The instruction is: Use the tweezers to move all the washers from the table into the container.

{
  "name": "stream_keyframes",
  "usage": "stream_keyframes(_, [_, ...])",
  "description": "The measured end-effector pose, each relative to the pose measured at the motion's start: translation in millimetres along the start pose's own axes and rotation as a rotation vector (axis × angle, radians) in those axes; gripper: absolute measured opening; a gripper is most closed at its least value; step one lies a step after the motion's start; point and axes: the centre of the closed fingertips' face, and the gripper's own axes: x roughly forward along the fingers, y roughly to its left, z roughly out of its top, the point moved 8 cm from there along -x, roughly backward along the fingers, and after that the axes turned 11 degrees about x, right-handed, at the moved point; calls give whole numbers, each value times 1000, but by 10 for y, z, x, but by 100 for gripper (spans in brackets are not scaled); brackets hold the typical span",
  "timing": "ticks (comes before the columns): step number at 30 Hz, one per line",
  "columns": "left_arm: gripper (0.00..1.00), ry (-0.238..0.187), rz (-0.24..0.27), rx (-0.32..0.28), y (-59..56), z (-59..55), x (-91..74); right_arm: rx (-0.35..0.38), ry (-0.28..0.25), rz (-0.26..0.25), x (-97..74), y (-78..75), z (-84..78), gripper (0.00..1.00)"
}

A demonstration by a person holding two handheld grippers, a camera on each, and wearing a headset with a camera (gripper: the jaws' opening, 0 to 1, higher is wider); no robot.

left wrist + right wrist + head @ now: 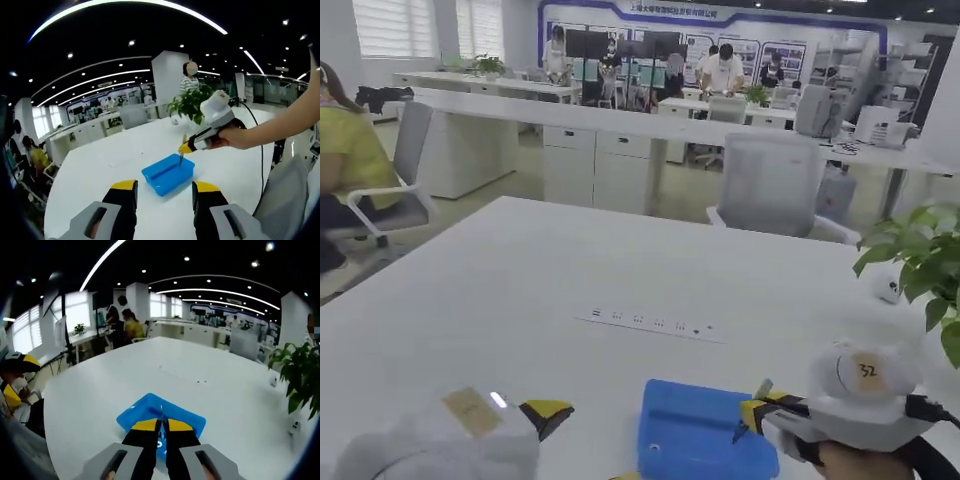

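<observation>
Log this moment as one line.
right gripper: shut on tweezers, tips over blue container | left gripper: open, empty, apart from container

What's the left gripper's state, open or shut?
Open. In the left gripper view the left gripper has its yellow-tipped jaws well apart above the white table, with nothing between them.

We see a bright room with even light. It comes from long ceiling strips (102, 262) and small round spots (186, 258) above, and daylight enters through the window blinds (395, 25). The white counter (520, 310) looks nearly washed out and carries only faint, soft shadows. The head view is a little hazy, and the left tool (548, 412) close to the camera is blurred. In both gripper views the edges bend strongly, so the strips become arcs.
</observation>
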Motion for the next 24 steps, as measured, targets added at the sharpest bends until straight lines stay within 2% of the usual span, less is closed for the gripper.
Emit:
stream_keyframes(3, [32, 1, -39, 19, 13, 54, 49, -40, 6, 67, -135, 141, 47, 1])
stream_keyframes(4, [30, -5, -70, 21, 6, 91, 69, -60, 16, 81, -173, 178, 48, 1])
stream_keyframes(7, [26, -20, -165, 18, -34, 173, 132, -109, 60, 167, -290, 338, 13, 1])
stream_keyframes(8, [24, -15, -196, 20, -49, 181, 153, -113, 86, 198, -312, 381, -17, 1])
stream_keyframes(9, [20, 15, -234, 40, -60, 165, 180, -119, 120, 233, -343, 438, -62, 1])
stream_keyframes(10, [16, 52, -268, 53, -74, 145, 215, -130, 131, 251, -366, 475, -89, 1])
stream_keyframes(11, [12, 30, -285, 66, -89, 159, 242, -142, 138, 267, -385, 509, -121, 1])
stream_keyframes(12, [9, 8, -324, 67, -116, 178, 266, -143, 161, 284, -417, 557, -168, 1])
stream_keyframes(14, [8, -2, -350, 10, -139, 198, 303, -152, 170, 295, -460, 618, -220, 1])
stream_keyframes(17, [8, -19, -442, -14, -189, 225, 361, -211, 228, 370, -545, 753, -330, 1])
stream_keyframes(20, [5, -42, -515, 5, -262, 255, 402, -282, 283, 414, -597, 858, -413, 1])
stream_keyframes(22, [4, -71, -561, 29, -330, 280, 425, -298, 302, 432, -611, 909, -447, 1])
stream_keyframes(24, [3, -35, -617, 80, -408, 236, 444, -318, 308, 434, -621, 941, -472, 1])
